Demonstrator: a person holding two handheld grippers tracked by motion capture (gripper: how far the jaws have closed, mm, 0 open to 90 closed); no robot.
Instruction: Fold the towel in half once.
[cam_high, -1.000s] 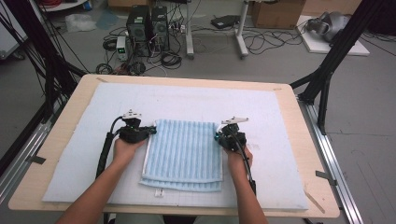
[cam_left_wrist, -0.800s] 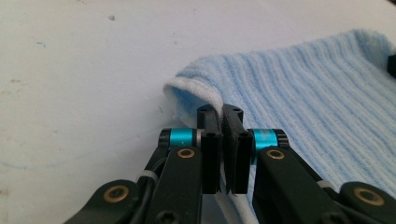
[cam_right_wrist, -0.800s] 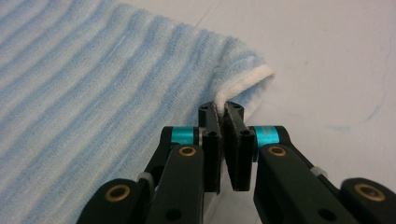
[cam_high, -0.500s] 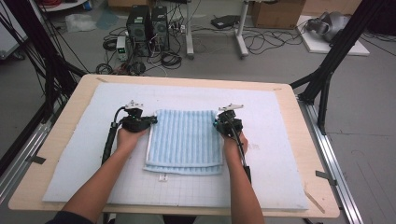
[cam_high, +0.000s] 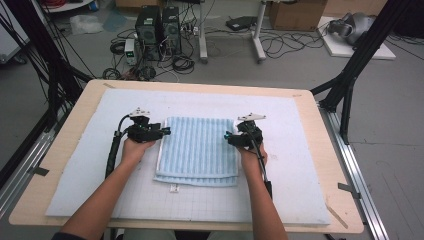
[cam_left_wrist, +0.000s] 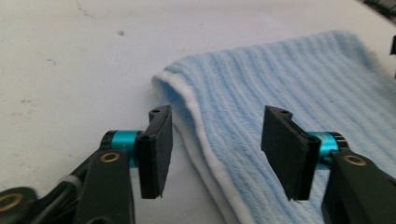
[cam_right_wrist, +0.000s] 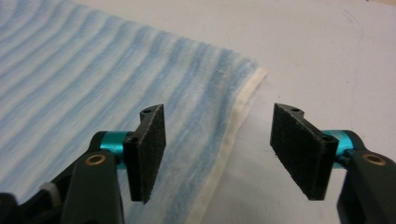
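Note:
A folded light-blue striped towel with white hems lies flat on the pale mat. My left gripper is at the towel's left edge near its far corner, and my right gripper is at the right edge opposite. In the left gripper view the left gripper stands open, its jaws straddling the white folded hem of the towel. In the right gripper view the right gripper is open too, one jaw over the towel and the other over bare mat. Neither holds anything.
The mat covers most of a wooden table. A small white tag sticks out at the towel's near edge. Computer towers and cables sit on the floor beyond, and black frame posts rise at the far corners.
Both hands and the towel have shifted away from the person, toward the far side of the mat. Over the last half second they have stayed nearly still.

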